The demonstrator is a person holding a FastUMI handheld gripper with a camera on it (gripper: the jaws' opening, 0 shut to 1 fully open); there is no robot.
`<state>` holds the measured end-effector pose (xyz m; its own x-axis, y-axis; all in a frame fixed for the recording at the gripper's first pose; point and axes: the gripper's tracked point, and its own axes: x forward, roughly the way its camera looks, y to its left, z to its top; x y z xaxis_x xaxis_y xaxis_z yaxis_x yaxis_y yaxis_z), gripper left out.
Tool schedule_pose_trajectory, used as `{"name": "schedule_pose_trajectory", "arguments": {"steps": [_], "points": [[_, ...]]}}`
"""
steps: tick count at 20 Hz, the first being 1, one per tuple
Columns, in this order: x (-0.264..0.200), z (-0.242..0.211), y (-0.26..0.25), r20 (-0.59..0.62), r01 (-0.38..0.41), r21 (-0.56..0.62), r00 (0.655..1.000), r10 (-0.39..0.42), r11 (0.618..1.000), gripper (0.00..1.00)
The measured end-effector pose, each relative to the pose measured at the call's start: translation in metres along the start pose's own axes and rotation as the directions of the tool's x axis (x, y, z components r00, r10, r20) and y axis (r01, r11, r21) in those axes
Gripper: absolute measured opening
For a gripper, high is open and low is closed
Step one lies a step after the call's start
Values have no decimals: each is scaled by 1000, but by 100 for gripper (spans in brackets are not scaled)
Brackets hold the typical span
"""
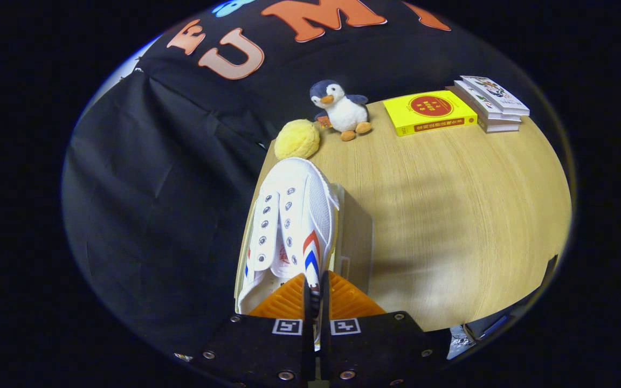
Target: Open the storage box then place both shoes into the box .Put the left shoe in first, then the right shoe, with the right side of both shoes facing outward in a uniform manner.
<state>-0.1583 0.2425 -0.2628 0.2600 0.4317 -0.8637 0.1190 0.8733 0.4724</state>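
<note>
A white lace-less sneaker (289,215) with red and blue stripes on its side is held by my gripper (316,293), which is shut on the right edge of its collar near the heel. The shoe's toe points away from me, toward a yellow ball. Under and just right of the shoe I see a pale clear box (354,237) standing on the wooden table (450,215); the shoe seems to hang over or in its opening, though I cannot tell whether it rests inside. Most of the box is hidden by the shoe.
Beyond the shoe's toe lies a yellow fuzzy ball (297,139), with a plush penguin (343,110) behind it. A yellow book (429,112) and a short stack of books (491,102) lie at the far side. The table's left edge runs beside the shoe.
</note>
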Motion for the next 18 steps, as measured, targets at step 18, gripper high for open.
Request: {"name": "schedule_pose_trajectory", "arguments": {"steps": [18], "points": [[59, -38, 1, -56, 216, 8, 975, -216, 976, 12]]}}
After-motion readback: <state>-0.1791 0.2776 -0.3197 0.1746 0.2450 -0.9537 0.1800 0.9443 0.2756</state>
